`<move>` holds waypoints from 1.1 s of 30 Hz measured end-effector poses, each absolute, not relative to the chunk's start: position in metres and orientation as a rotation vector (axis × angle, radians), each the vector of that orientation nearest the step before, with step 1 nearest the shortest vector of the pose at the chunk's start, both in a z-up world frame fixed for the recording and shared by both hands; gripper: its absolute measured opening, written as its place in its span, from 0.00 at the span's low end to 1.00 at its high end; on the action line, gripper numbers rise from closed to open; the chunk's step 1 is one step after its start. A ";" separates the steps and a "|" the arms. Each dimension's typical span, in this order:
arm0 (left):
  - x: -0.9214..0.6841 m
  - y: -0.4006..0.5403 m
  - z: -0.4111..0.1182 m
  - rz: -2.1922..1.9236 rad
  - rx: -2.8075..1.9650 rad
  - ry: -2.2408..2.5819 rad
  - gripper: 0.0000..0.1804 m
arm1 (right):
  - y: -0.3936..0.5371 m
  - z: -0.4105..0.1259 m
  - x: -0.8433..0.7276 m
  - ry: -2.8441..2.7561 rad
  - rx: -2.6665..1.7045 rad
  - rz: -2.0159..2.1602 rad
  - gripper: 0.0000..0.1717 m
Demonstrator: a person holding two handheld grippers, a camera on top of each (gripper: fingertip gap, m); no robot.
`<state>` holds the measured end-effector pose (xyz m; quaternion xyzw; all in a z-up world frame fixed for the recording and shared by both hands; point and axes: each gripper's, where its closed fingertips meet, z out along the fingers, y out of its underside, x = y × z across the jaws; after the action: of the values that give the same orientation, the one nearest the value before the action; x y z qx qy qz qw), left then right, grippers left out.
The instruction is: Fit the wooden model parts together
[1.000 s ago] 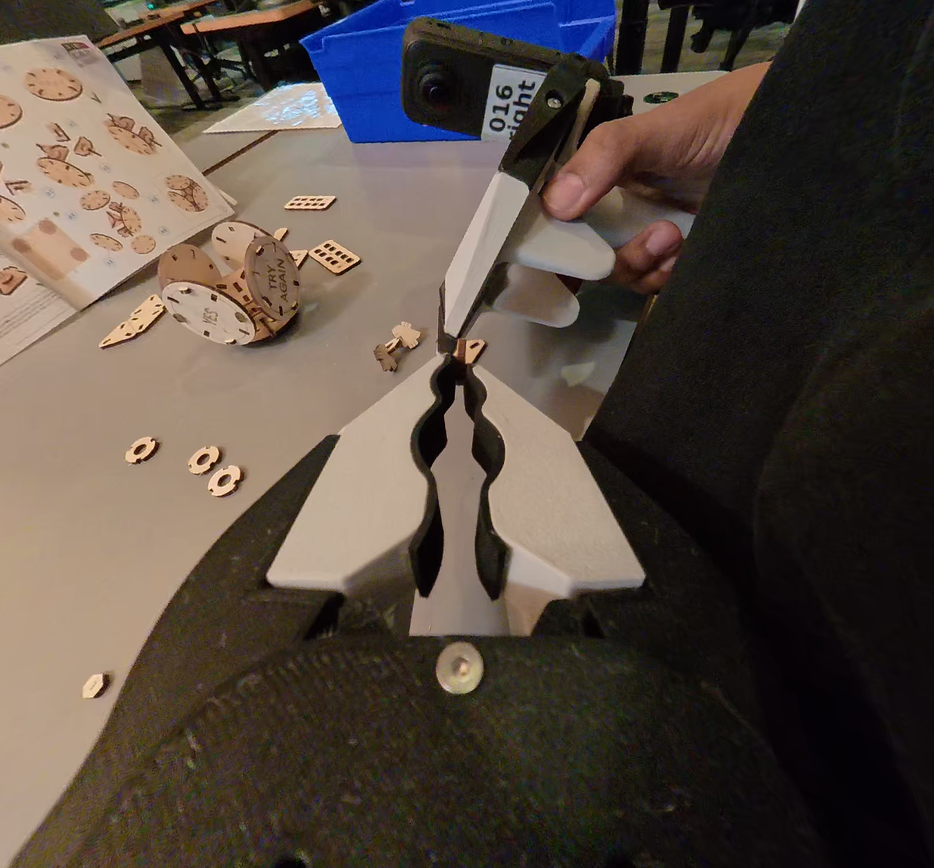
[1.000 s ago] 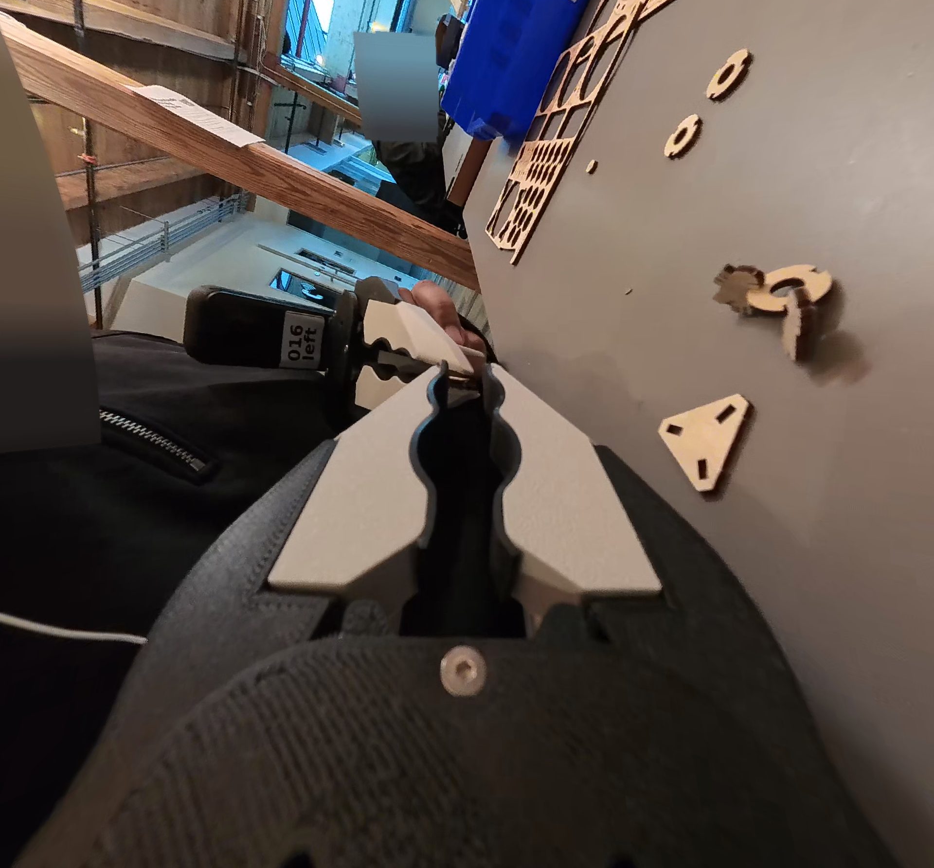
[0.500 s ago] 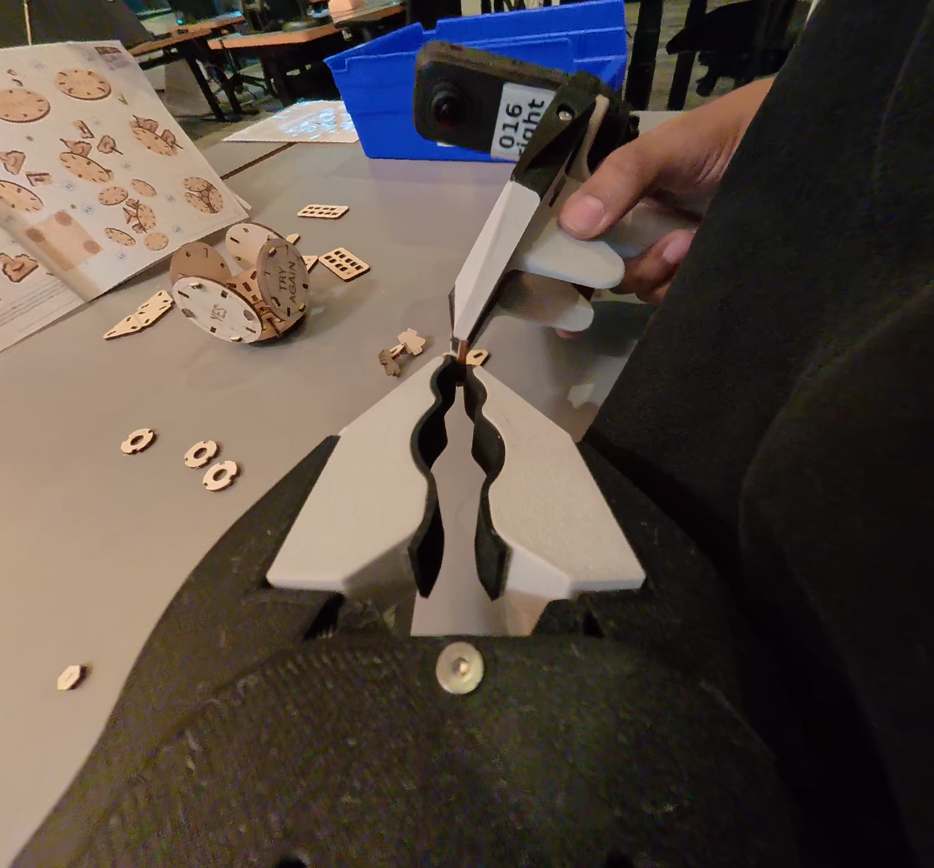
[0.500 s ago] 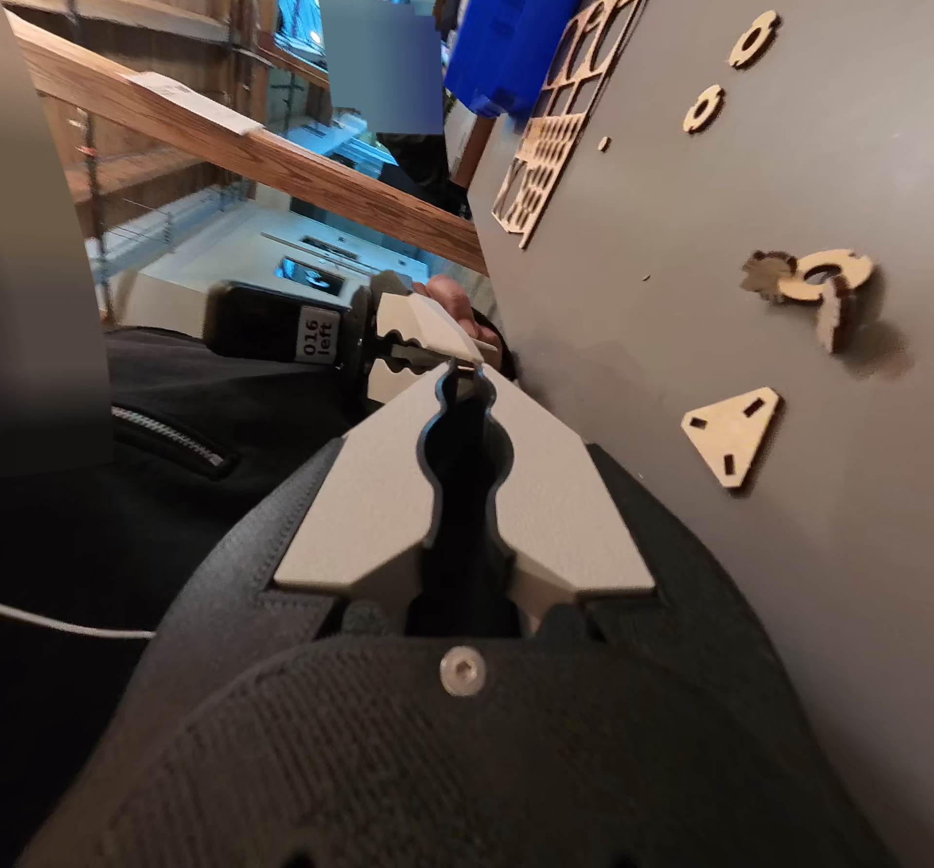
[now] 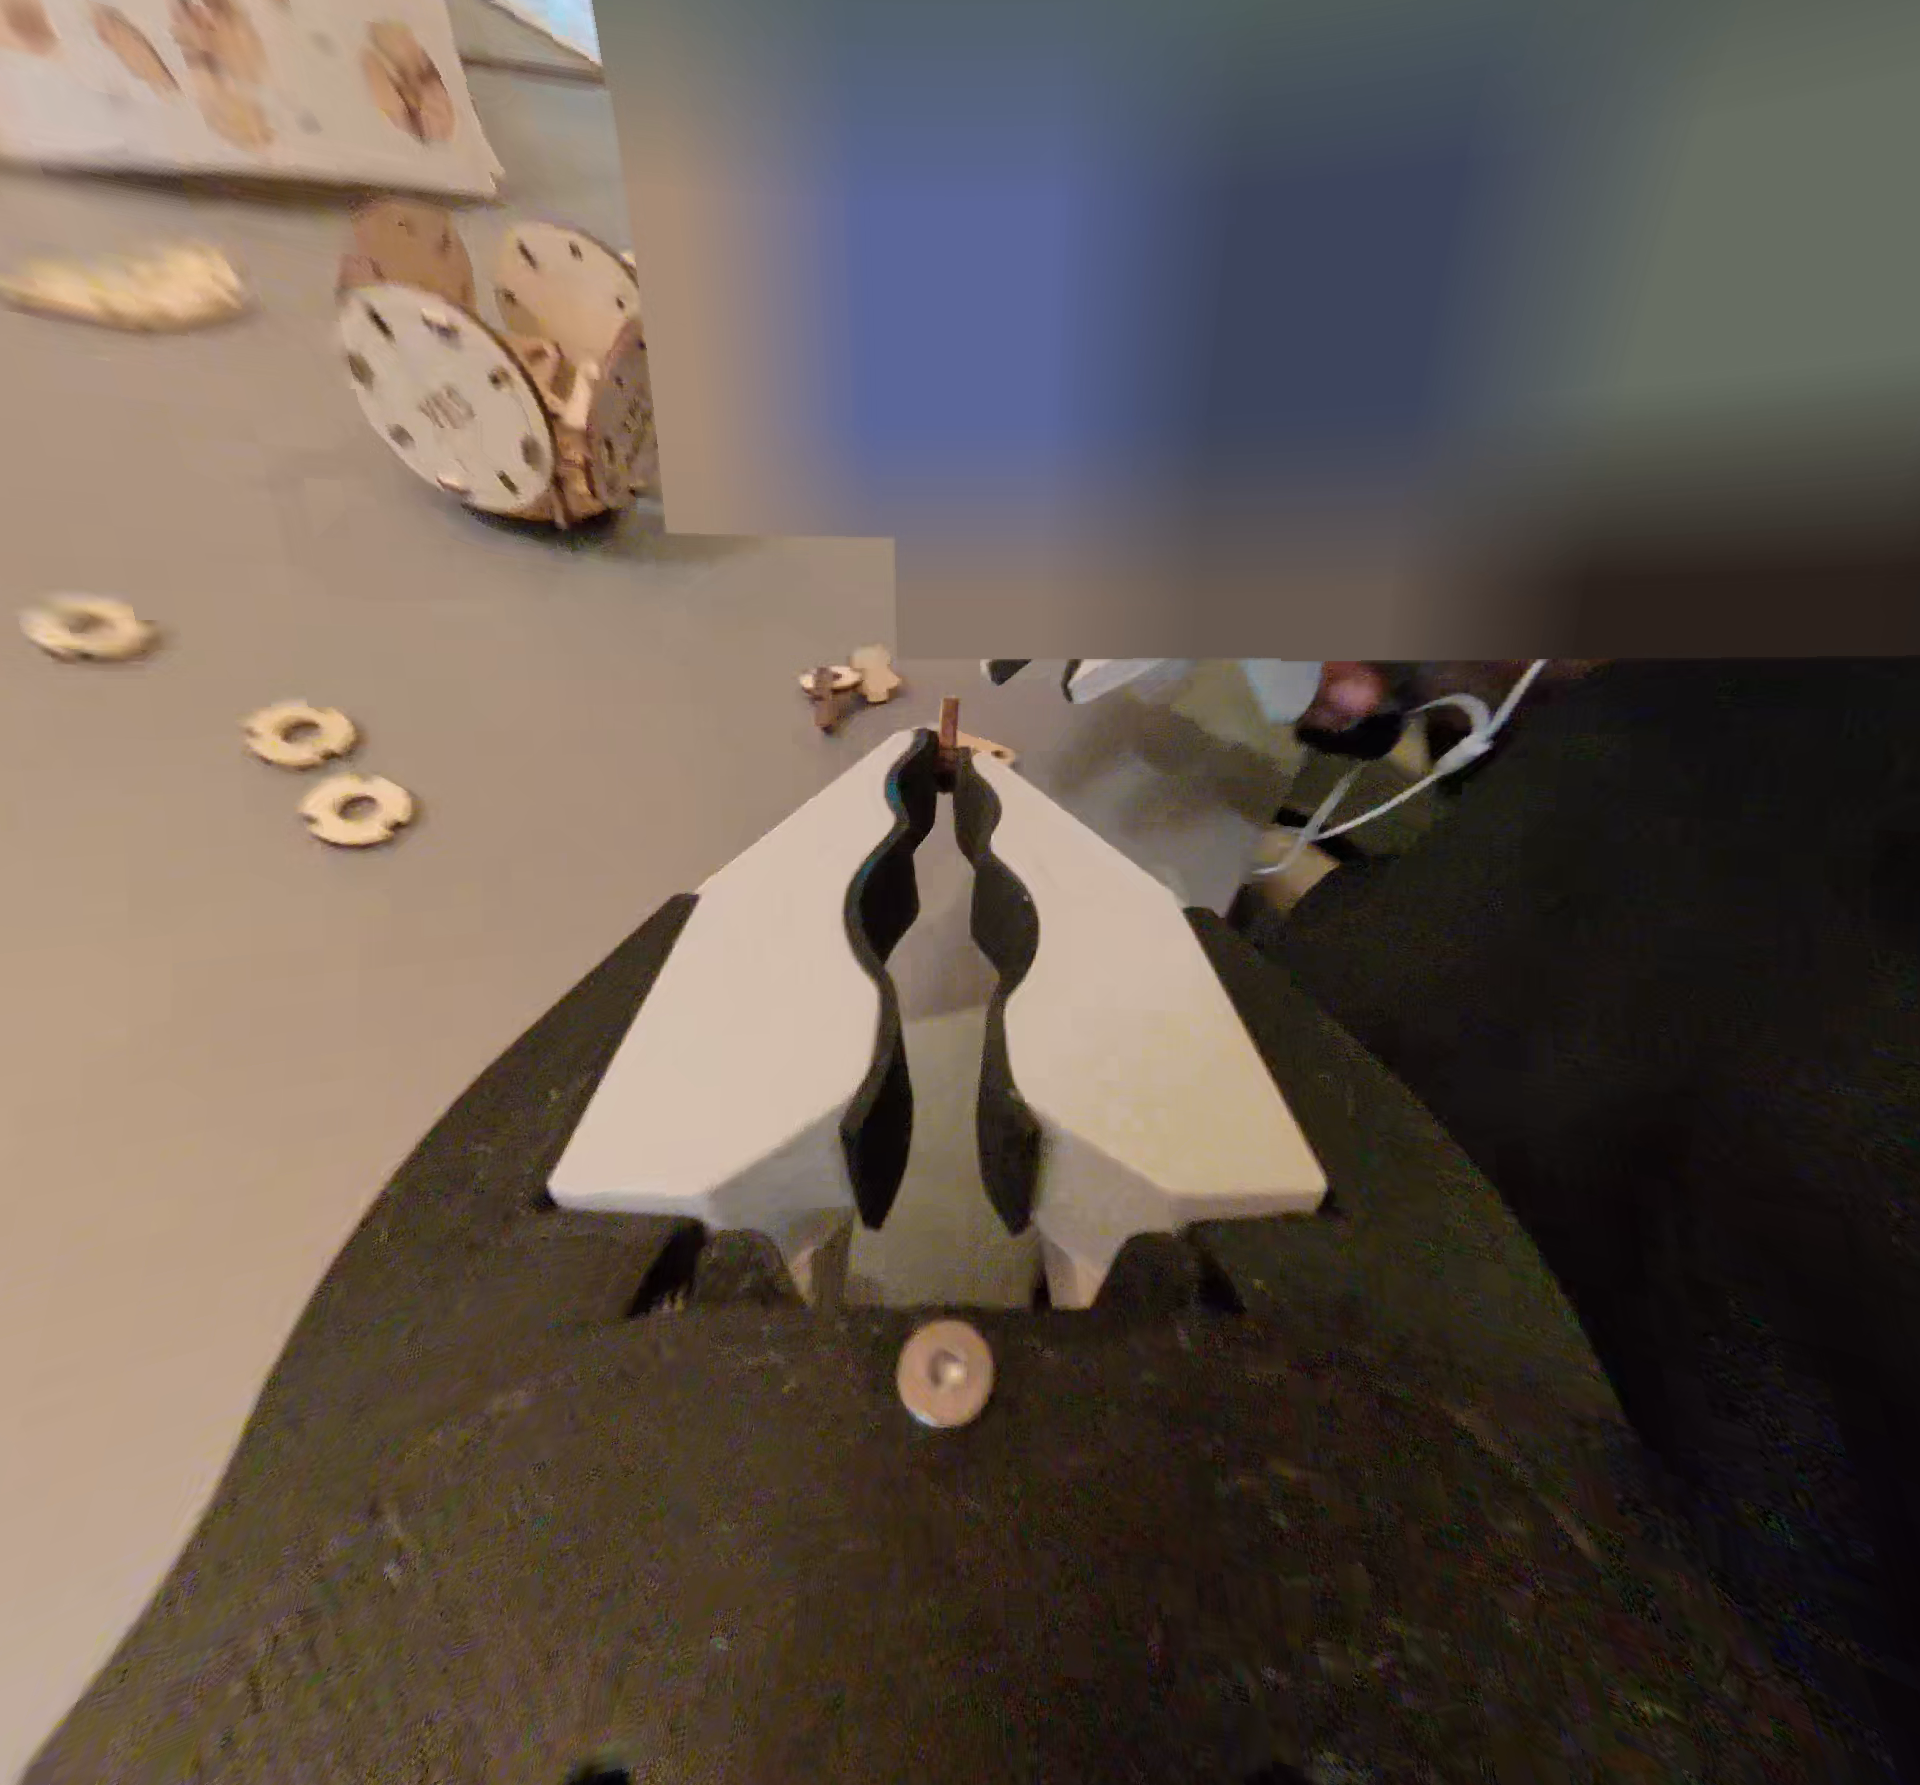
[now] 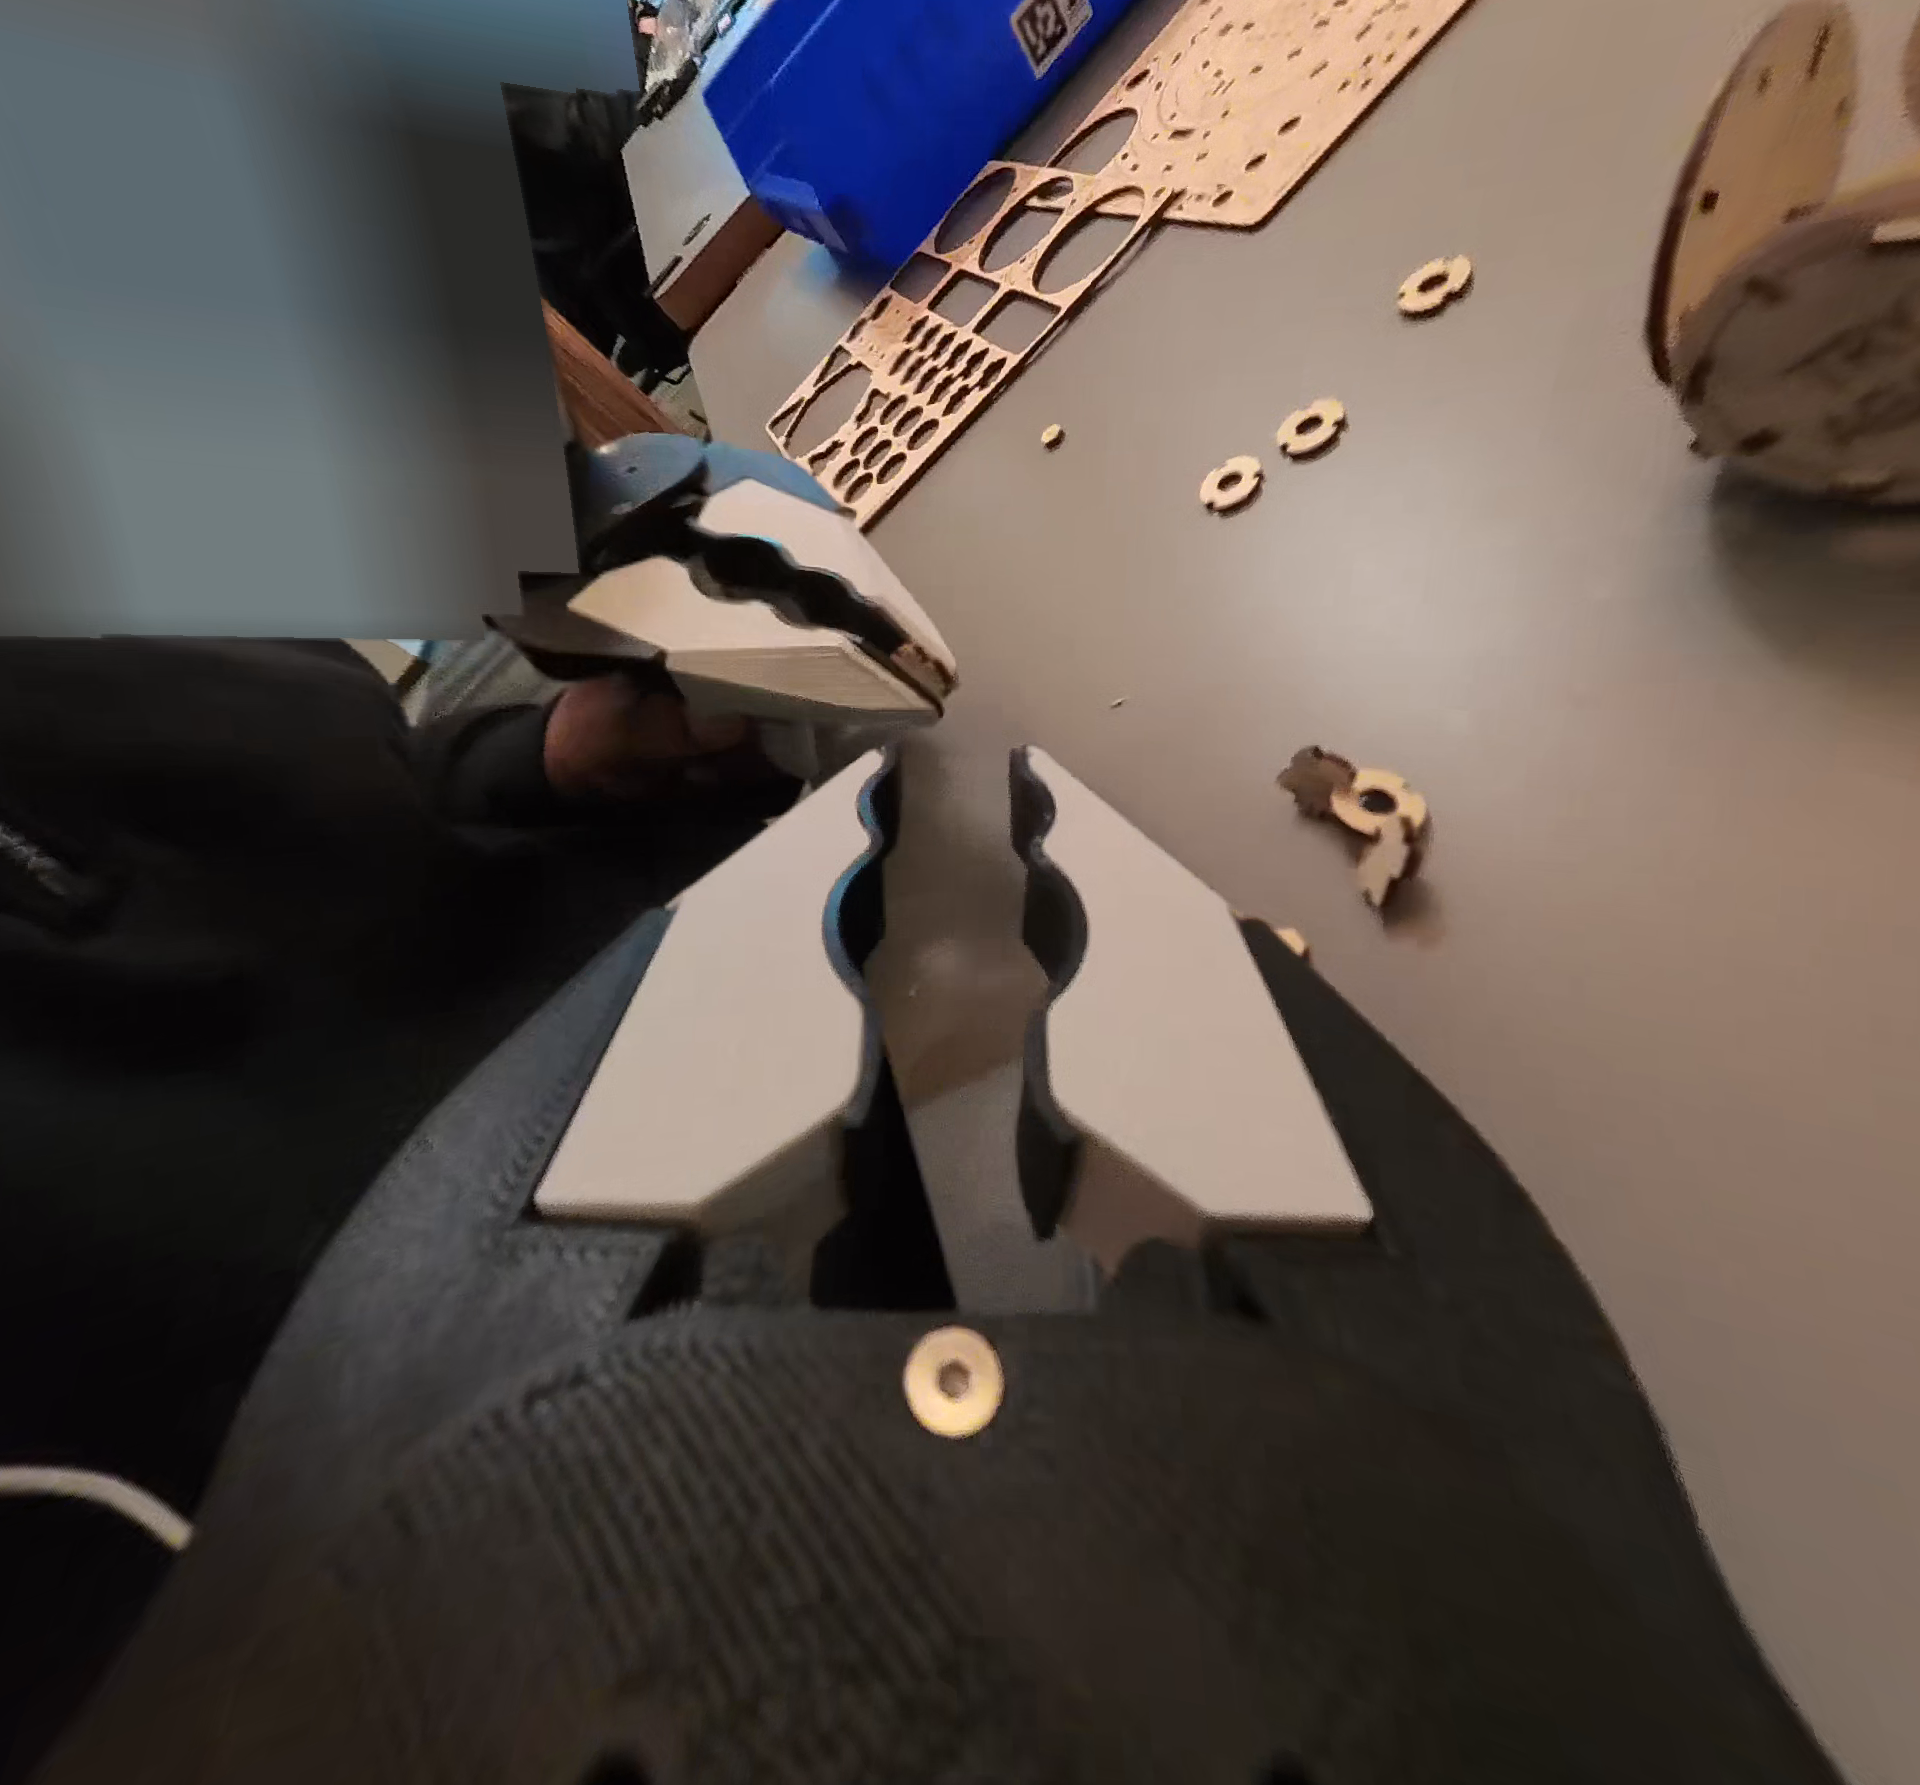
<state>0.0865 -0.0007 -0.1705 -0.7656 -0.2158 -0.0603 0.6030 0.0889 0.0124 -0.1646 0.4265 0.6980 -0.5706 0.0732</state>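
My left gripper (image 5: 948, 767) is shut on a small thin wooden piece (image 5: 948, 733) that sticks out past its fingertips. The right wrist view shows the same: the left gripper (image 6: 920, 670) hangs over the grey table (image 6: 1455, 613) with the wooden piece (image 6: 912, 663) pinched at its tips. My right gripper (image 6: 951, 764) is open with nothing between its fingers, just below and beside the left gripper's tips. A small wooden ring assembly (image 6: 1361, 816) lies to its right and also shows in the left wrist view (image 5: 847, 681).
A wooden disc assembly (image 5: 488, 395) (image 6: 1787, 281) stands on the table. Loose notched rings (image 5: 301, 733) (image 6: 1231, 485) lie about. A punched wooden sheet (image 6: 1039, 301) and a blue bin (image 6: 935, 42) are farther off. A printed sheet (image 5: 208, 21) lies at far left.
My right gripper, which had closed at the wooden piece in the left gripper's tips, has opened and drawn away. The left gripper stays shut on the piece. Both views have swung.
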 end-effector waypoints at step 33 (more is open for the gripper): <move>0.120 0.008 -0.170 -1.357 -1.548 -0.696 0.00 | -0.002 -0.165 0.113 2.704 0.174 -1.914 0.06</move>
<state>0.1202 0.0079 -0.1704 -0.6305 -0.2835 -0.5526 0.4655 0.1133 -0.0015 -0.1653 0.0522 0.8119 -0.5748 -0.0878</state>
